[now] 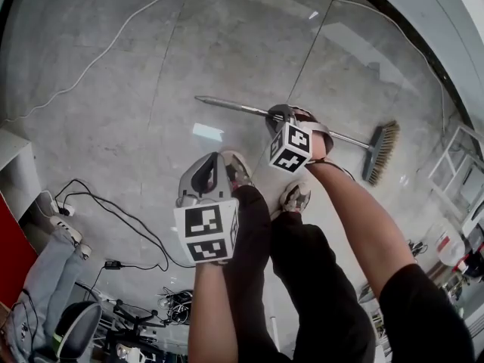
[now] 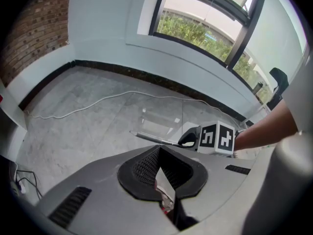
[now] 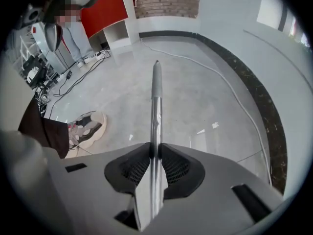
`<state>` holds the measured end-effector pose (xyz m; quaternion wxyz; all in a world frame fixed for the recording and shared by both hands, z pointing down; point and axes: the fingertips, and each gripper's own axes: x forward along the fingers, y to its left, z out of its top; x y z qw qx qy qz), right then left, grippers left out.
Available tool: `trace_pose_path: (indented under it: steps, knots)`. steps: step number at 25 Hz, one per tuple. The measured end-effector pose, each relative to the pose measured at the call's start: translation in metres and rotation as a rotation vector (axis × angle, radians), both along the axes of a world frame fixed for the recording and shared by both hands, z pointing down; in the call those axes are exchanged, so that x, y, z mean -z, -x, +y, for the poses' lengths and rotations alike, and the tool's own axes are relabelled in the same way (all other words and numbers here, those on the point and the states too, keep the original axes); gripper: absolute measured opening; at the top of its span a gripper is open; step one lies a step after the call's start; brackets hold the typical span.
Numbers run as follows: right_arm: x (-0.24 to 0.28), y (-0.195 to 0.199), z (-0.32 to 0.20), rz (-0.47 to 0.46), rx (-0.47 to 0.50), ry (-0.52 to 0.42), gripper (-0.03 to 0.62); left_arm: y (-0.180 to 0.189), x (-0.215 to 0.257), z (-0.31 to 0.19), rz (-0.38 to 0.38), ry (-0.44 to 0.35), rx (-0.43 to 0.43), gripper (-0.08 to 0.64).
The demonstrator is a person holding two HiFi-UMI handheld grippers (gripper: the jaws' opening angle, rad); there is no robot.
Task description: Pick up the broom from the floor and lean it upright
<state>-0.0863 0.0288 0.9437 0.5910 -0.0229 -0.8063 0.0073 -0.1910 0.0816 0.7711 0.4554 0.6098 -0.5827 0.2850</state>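
One gripper has it: the right gripper (image 1: 281, 114) is clamped across the broom (image 1: 231, 105) handle near the bristle head (image 1: 382, 151), the long free end running along the floor (image 1: 151, 66) away from that head. The left gripper (image 1: 212, 174), jaws together and empty, hangs farther from the head.

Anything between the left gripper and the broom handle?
Nothing. In the head view, only bare floor with a pale glare patch lies between the left gripper and the broom handle, which the right gripper clamps.
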Motion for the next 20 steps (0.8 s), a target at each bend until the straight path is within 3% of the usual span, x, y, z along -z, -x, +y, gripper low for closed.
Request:
trace_pose_path:
  steps: [5,14,20]
  knots:
    - [0.066,-0.011,-0.030,-0.035,-0.054,-0.047,0.064,-0.023,0.053,-0.011,-0.011,-0.051,-0.115,0.006]
    - [0.195,-0.040,-0.066,-0.084,-0.158,-0.120,0.064,-0.042,0.163,-0.052,-0.050,-0.168,-0.219,0.006]
    - [0.258,-0.059,-0.076,-0.132,-0.215,-0.190,0.064,-0.060,0.209,-0.064,-0.062,-0.222,-0.285,0.006]
